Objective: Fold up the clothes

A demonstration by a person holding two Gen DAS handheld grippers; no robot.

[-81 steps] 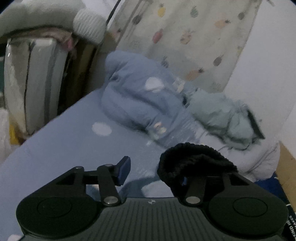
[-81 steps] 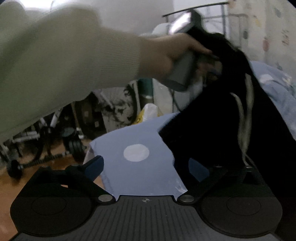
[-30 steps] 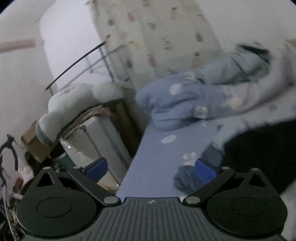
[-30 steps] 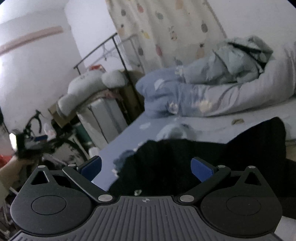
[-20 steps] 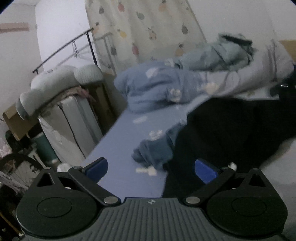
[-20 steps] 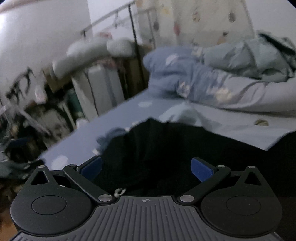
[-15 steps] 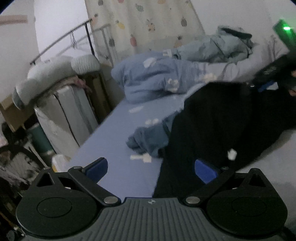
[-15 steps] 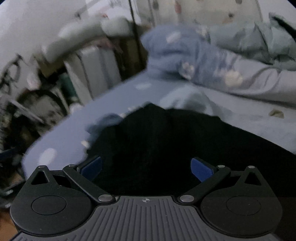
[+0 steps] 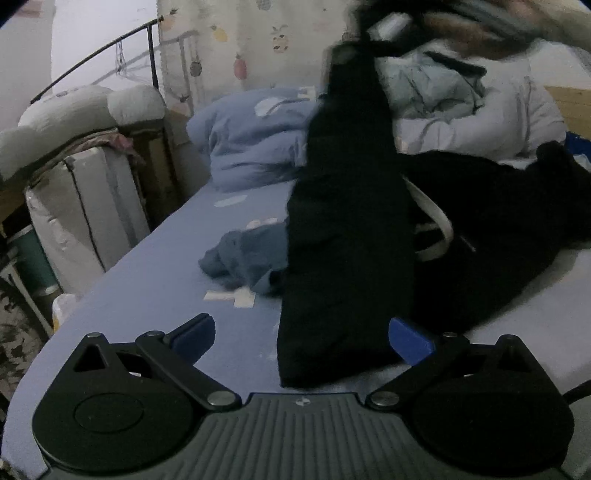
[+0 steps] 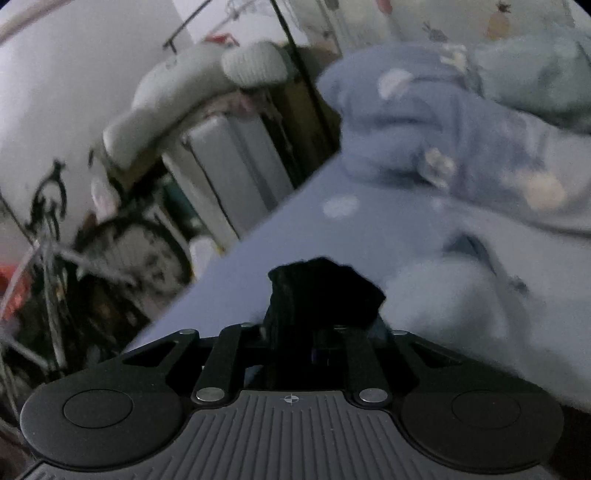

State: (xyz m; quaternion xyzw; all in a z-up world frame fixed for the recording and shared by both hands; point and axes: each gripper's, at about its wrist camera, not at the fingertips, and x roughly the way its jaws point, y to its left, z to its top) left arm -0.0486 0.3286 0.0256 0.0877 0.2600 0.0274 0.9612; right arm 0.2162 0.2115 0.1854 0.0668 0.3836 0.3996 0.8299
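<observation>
A black garment [image 9: 351, 240] lies on the blue bed sheet [image 9: 155, 280]. One long part of it is pulled up toward the top of the left wrist view, where a blurred hand [image 9: 480, 26] holds my right gripper. In the right wrist view my right gripper [image 10: 317, 332] has its jaws closing on a bunch of the black garment [image 10: 321, 291], which hides the pads. My left gripper [image 9: 301, 336] is open just above the sheet, with the hanging black hem between its fingers and untouched. A white drawstring [image 9: 436, 221] shows on the garment.
A small crumpled blue cloth [image 9: 247, 258] lies beside the black garment. A blue quilt [image 9: 255, 136], a pale jacket [image 9: 432, 85] and a white duvet [image 9: 517, 122] are heaped at the back. Off the bed's left edge stand a wrapped white bundle [image 9: 85, 206] and a bicycle [image 10: 110, 251].
My right gripper went from wide open to closed on the black garment and swung left, raising a strip of it. My left gripper sank toward the sheet and stayed open.
</observation>
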